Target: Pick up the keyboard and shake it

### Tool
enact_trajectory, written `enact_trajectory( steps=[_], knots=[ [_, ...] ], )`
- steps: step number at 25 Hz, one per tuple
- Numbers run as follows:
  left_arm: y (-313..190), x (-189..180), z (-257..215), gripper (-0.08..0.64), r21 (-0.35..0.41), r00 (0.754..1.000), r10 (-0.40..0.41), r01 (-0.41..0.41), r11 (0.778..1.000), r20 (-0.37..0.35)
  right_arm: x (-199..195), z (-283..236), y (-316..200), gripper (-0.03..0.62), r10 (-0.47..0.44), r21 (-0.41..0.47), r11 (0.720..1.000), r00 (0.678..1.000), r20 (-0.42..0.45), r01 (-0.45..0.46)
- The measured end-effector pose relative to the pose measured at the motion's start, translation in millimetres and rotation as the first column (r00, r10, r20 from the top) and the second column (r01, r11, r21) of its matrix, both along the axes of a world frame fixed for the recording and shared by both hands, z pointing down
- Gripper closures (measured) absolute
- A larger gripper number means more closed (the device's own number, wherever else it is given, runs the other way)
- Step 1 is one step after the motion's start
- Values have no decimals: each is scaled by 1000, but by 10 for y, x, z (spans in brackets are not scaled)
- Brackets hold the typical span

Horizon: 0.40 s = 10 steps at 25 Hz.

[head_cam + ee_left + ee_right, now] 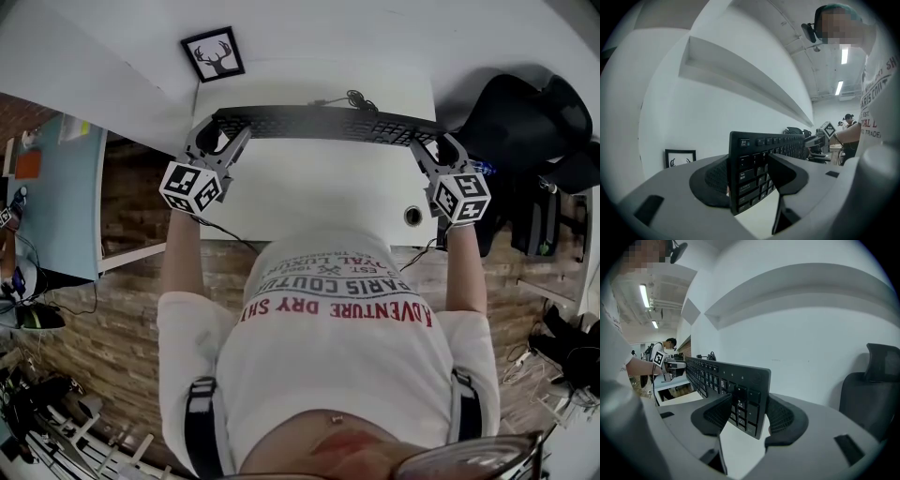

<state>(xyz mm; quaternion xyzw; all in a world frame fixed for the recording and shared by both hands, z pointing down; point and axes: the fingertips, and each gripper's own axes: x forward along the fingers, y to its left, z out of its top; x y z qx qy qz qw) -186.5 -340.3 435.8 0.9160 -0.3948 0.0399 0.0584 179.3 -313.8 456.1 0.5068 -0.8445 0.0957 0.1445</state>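
The black keyboard (323, 124) hangs above the white desk (319, 202), tipped up on its long edge with the keys toward me. My left gripper (221, 133) is shut on its left end, and the Esc and Tab keys (749, 174) sit between the dark pads of that gripper (751, 177). On the right end my right gripper (433, 146) is likewise shut. There the number-pad corner (749, 401) is pinched between the pads of that gripper (748, 417). The keyboard's cable (352, 97) trails off behind it.
A framed deer picture (214, 54) leans on the wall at the desk's far left corner. A black office chair (525, 122) stands to the right of the desk. A cable hole (413, 216) sits near the desk's front right. A wall shelf (740, 75) runs above.
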Motion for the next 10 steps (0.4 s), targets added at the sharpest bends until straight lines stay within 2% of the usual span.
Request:
enact_trajectory(
  steps=[10],
  knots=[
    [66,-3,69,319,-23,1000,-2,2,1000,7,-4,64,58,354,-7,-25,1000,1000,1,7]
  ],
)
